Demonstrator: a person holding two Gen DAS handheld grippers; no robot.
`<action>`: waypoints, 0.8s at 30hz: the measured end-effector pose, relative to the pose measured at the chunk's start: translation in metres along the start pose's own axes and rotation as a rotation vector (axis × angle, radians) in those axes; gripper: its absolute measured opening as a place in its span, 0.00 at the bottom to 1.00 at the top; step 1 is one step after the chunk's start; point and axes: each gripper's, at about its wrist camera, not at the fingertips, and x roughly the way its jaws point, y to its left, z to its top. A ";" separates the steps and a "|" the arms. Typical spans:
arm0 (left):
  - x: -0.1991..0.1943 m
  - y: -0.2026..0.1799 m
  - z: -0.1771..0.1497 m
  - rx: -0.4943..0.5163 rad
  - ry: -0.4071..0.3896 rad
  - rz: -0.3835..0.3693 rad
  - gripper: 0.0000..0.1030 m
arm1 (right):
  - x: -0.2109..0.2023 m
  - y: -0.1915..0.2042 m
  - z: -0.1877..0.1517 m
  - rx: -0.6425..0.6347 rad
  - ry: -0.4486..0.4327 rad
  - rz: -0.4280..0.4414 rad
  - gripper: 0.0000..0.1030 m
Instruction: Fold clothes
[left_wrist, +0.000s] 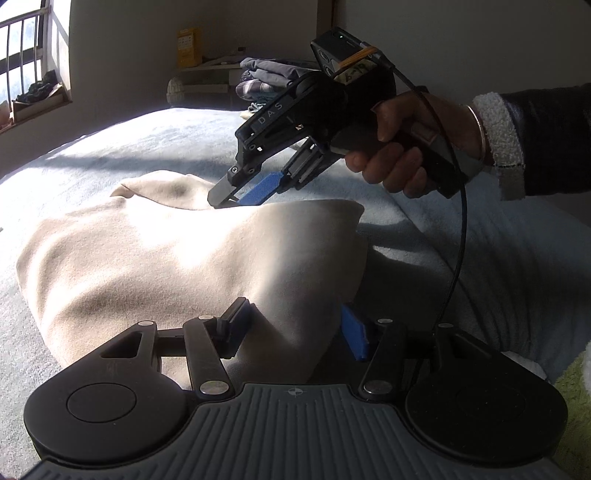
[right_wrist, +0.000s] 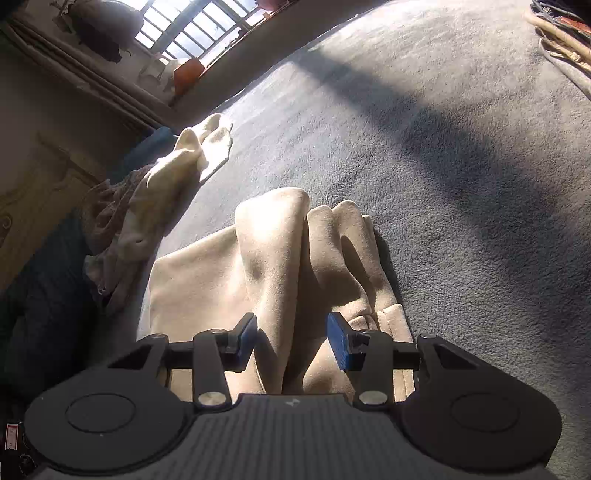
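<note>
- You worked over a bed covered with a pale blue fleece blanket (right_wrist: 461, 155), sun striping it from a barred window (left_wrist: 22, 55) on the far wall; a stack of folded clothes (left_wrist: 266, 79) sat beyond the bed by a low shelf.
- The beige garment (left_wrist: 177, 251) lay bunched on the blanket in front of you, and a second heap of cream and brown clothes (right_wrist: 147, 206) lay off to its left at the bed's edge, apart from it.
- Your left gripper (left_wrist: 295, 328) sat low against the near end of the beige garment, its blue pads (left_wrist: 354, 336) about half open with a ridge of the cloth rising between them; I could not tell whether the pads pressed on it.
- Your right gripper (right_wrist: 291, 341) (left_wrist: 238, 194) stood with its jaws part open, and its own camera showed a raised fold of the garment between the blue pads, with a gap on each side so neither pad touched it.
- From the left camera, that right gripper pointed down and to the left, fingertips just at the garment's far upper edge.
- Your right hand (left_wrist: 402, 147) wrapped the black handle, a fuzzy white cuff (left_wrist: 495, 125) and dark sleeve behind it, with a black cable (left_wrist: 458, 229) looping down from the gripper's top.
</note>
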 end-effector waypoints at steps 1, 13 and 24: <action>0.000 0.000 0.000 0.004 0.001 0.001 0.52 | 0.002 0.000 -0.001 0.003 -0.002 0.004 0.44; -0.014 0.009 0.014 -0.021 -0.069 -0.036 0.53 | -0.052 0.046 -0.012 -0.128 -0.169 0.104 0.06; 0.006 0.015 0.016 -0.094 -0.027 -0.019 0.52 | -0.045 0.011 -0.034 -0.083 -0.165 -0.003 0.06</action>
